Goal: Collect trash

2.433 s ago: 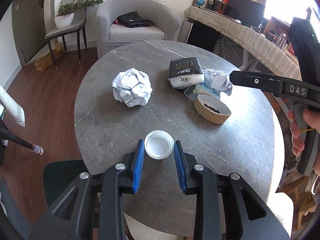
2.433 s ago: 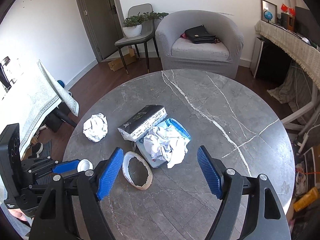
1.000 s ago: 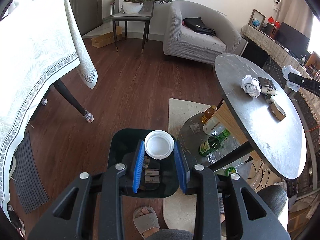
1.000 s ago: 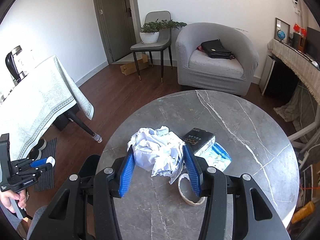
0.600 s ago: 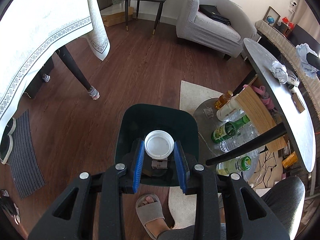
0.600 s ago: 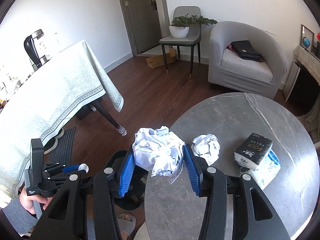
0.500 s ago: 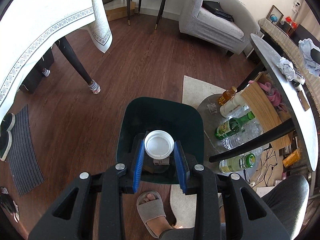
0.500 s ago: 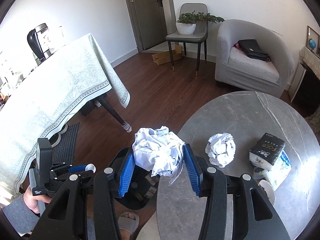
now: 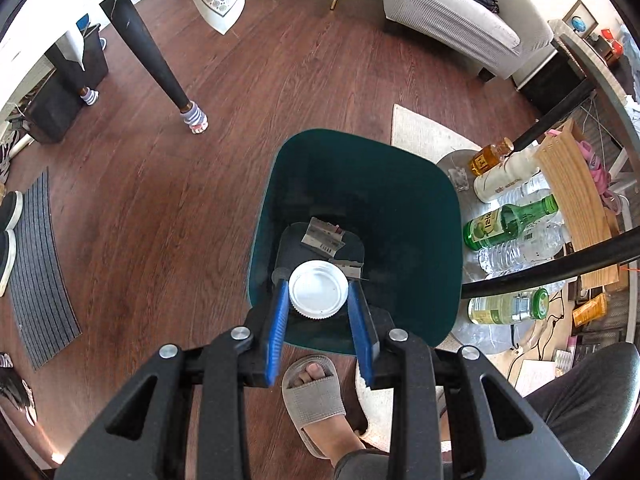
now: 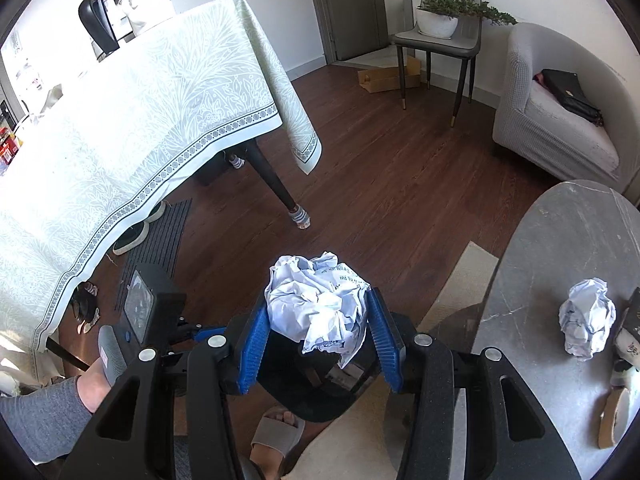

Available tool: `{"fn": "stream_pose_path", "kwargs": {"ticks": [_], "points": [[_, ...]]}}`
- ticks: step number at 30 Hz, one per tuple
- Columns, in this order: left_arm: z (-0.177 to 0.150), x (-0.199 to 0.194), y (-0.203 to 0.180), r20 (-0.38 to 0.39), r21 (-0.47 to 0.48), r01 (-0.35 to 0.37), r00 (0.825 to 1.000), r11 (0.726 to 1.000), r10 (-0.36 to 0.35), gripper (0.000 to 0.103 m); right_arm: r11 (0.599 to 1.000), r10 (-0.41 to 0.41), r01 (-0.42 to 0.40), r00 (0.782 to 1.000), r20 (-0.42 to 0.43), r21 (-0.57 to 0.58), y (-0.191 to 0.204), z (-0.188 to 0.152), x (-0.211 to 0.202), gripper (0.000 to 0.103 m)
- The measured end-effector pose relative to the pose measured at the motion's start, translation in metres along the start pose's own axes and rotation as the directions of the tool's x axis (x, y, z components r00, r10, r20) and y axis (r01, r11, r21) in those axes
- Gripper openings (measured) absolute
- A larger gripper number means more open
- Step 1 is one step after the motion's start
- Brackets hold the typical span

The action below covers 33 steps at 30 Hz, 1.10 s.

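My left gripper [image 9: 318,294] is shut on a white plastic lid [image 9: 318,289] and holds it over the open dark green trash bin [image 9: 416,196] on the floor. Scraps of paper [image 9: 322,236] lie at the bin's bottom. My right gripper [image 10: 318,320] is shut on a crumpled ball of white paper [image 10: 318,304], above the same bin [image 10: 316,400], which it mostly hides. The left gripper also shows in the right wrist view [image 10: 192,330]. Another crumpled paper ball [image 10: 586,320] lies on the round grey table [image 10: 540,264].
A sandalled foot [image 9: 316,396] stands just before the bin. Several bottles [image 9: 508,224] lie on a low shelf under the round table. A black tissue pack [image 10: 632,320] and a tape ring [image 10: 614,412] lie on the table. A dining table with a pale cloth [image 10: 120,120] stands to the left.
Both grippers have moved off the round table and down toward the bin. The lid now hangs lower over the bin's opening, and the right gripper has carried the paper ball leftward over it.
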State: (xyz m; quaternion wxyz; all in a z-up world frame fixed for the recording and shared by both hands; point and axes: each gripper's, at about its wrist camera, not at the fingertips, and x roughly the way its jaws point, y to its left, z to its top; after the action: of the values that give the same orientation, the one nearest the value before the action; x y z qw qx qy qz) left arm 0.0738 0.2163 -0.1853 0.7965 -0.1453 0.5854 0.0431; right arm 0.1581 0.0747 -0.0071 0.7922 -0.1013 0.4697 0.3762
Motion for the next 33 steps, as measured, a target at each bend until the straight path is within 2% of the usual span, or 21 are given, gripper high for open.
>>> {"fn": "stream_pose_path", "kwargs": {"ticks": [7,11,19,26,33], "points": [[-0.005,0.034,0.005,-0.076,-0.007,-0.001,0.997,1.0,0.001,0.033,0.999,0.035,-0.035,0.996,-0.076,-0.001,0.012,-0.005,0.034,0.049],[-0.006,0.04,0.009,-0.088,-0.015,0.0,0.996,1.0,-0.001,0.037,0.999,0.043,-0.043,0.991,-0.126,0.005,0.013,-0.012,0.051,0.049],[-0.008,0.02,0.018,-0.037,-0.049,-0.001,0.999,0.999,-0.001,0.037,0.999,0.052,-0.048,0.977,-0.208,0.023,0.009,-0.034,0.084,0.049],[-0.004,-0.016,0.024,0.04,-0.072,-0.003,0.999,0.997,0.006,0.036,0.998,0.057,-0.051,0.965,-0.256,0.029,0.009,-0.052,0.102,0.049],[0.006,-0.064,0.021,0.128,-0.049,-0.021,0.991,0.999,0.027,0.028,0.997,0.068,-0.059,0.951,-0.301,0.04,0.008,-0.065,0.125,0.049]]}}
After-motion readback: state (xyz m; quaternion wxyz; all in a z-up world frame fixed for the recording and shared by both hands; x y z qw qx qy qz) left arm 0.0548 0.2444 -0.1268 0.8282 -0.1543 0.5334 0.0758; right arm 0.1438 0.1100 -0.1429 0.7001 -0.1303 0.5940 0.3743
